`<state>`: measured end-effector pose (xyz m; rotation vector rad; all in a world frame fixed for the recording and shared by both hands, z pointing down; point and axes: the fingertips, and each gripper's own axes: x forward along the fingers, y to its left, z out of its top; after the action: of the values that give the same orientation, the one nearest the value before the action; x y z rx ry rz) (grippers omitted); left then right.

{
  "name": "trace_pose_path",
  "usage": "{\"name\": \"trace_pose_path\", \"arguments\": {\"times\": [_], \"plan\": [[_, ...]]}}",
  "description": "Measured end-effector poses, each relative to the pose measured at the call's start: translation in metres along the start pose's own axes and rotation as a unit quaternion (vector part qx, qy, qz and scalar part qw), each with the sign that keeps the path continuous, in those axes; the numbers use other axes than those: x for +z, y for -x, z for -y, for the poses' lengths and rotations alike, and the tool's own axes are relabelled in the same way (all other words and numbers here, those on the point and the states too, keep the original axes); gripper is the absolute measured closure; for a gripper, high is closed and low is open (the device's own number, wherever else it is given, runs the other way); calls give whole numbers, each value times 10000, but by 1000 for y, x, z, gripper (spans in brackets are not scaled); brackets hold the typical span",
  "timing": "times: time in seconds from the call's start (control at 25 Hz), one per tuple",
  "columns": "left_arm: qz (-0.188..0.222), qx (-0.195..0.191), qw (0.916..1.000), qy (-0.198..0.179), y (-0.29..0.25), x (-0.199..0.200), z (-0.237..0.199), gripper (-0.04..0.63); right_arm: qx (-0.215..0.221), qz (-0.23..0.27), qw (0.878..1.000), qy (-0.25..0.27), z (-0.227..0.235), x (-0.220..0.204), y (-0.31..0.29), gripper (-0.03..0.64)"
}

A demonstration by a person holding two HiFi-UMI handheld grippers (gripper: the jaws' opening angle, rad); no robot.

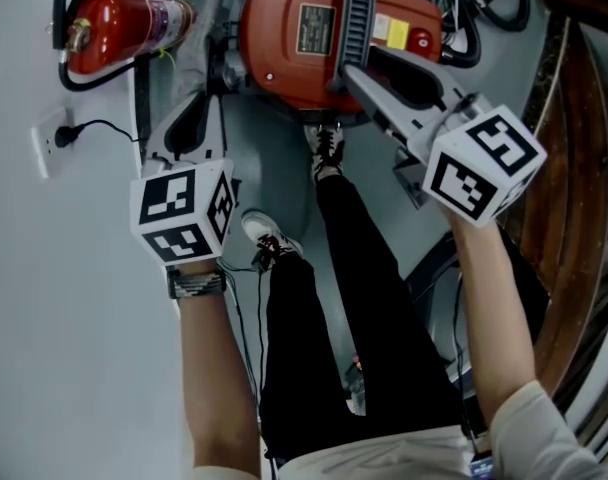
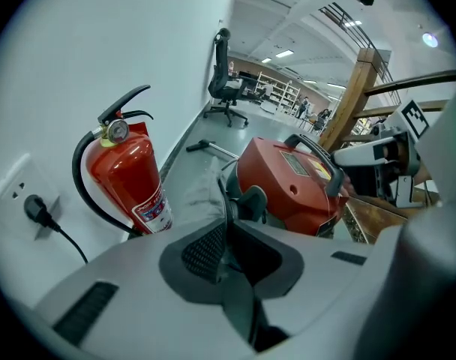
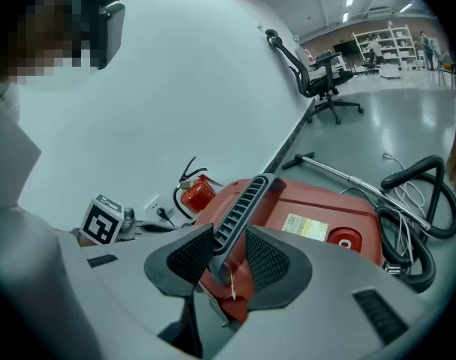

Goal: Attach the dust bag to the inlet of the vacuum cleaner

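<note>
Step in hand: bringing the dust bag to the inlet while the machine is steadied.

The right claw (image 3: 229,240) is clamped on the ribbed handle (image 3: 243,205) of the red vacuum cleaner (image 3: 318,208), which stands on the floor (image 2: 213,137) next to a fire extinguisher (image 2: 130,175).

The left claw (image 2: 226,235) is closed, apparently on a thin fold of the grey dust bag (image 2: 194,193). The bag lies between the extinguisher and the machine.

A dark fitting (image 2: 252,201) on the body just ahead of that claw is probably the inlet.

Recommendation: keep the handle grip firm so the body cannot roll. Square the bag's mouth to the fitting before pushing it on evenly.

Containers: neither the bag's interior nor the vacuum's is visible, so their contents are undetermined.
</note>
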<state>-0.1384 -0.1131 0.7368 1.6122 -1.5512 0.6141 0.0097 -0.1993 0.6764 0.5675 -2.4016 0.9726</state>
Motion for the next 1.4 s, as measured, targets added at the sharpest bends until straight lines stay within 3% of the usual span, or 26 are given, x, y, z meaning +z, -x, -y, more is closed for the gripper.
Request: {"name": "trace_pose_path", "arguments": {"times": [0.12, 0.32, 0.44, 0.72, 0.96, 1.4], "plan": [[23, 8, 9999, 114, 0, 0, 2, 581, 17, 26, 10000, -15, 0, 0, 0, 472], [65, -116, 9980, 616, 1, 1, 2, 583, 28, 88, 9999, -84, 0, -1, 0, 472], [88, -143, 9976, 676, 0, 1, 4, 583, -10, 106, 9999, -78, 0, 1, 1, 473], [54, -185, 9985, 513, -1, 1, 5, 576, -50, 81, 9999, -51, 2, 0, 0, 472], [-30, -190, 9996, 199, 5, -2, 6, 545, -179, -74, 9997, 125, -2, -4, 7, 472], [-96, -339, 9986, -400, 40, 7, 17, 555, -335, 82, 9993, 148, -24, -4, 38, 472]]}}
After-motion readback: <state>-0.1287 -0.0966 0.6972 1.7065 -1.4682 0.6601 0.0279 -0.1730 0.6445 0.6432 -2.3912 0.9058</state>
